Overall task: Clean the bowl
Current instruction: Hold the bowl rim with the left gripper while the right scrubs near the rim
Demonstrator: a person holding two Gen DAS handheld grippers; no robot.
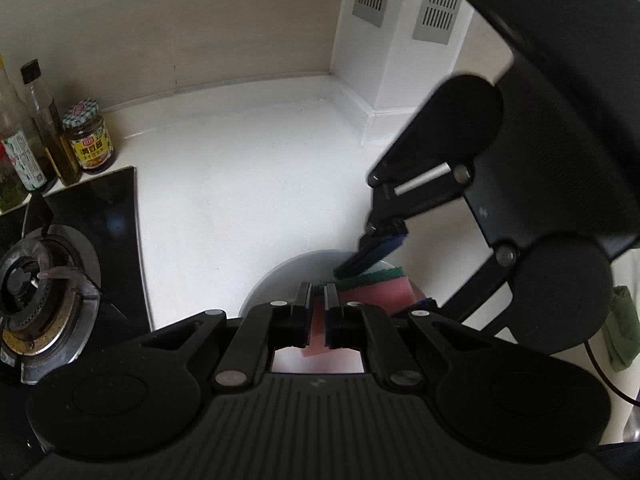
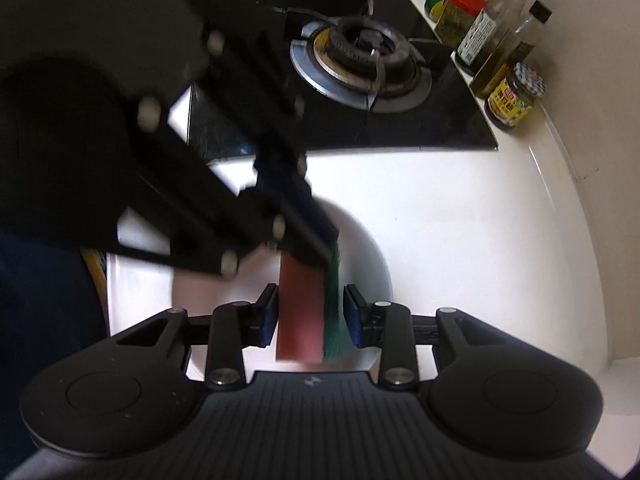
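Ahead of us: hob [image 1: 100, 216], burner [image 2: 360, 64], sauce jar [image 1: 88, 140], oil bottles [image 2: 508, 56], white bowl [image 2: 372, 256] on counter [image 1: 240, 168] largely hidden behind grippers, left gripper [image 1: 317, 300] clamped on sponge [image 2: 302, 312], right gripper [image 2: 310, 312] parted around it, left arm blurred.

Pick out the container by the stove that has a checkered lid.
The short jar with the yellow label, at the row's end nearest the bare counter. The neighbours are tall bottles, and the other jars have plain lids.

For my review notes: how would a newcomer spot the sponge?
Find the white counter beside the stove, then the white bowl on it. The sponge hangs above the bowl, pinched by the left gripper: pink with a green face, the only coloured thing there.
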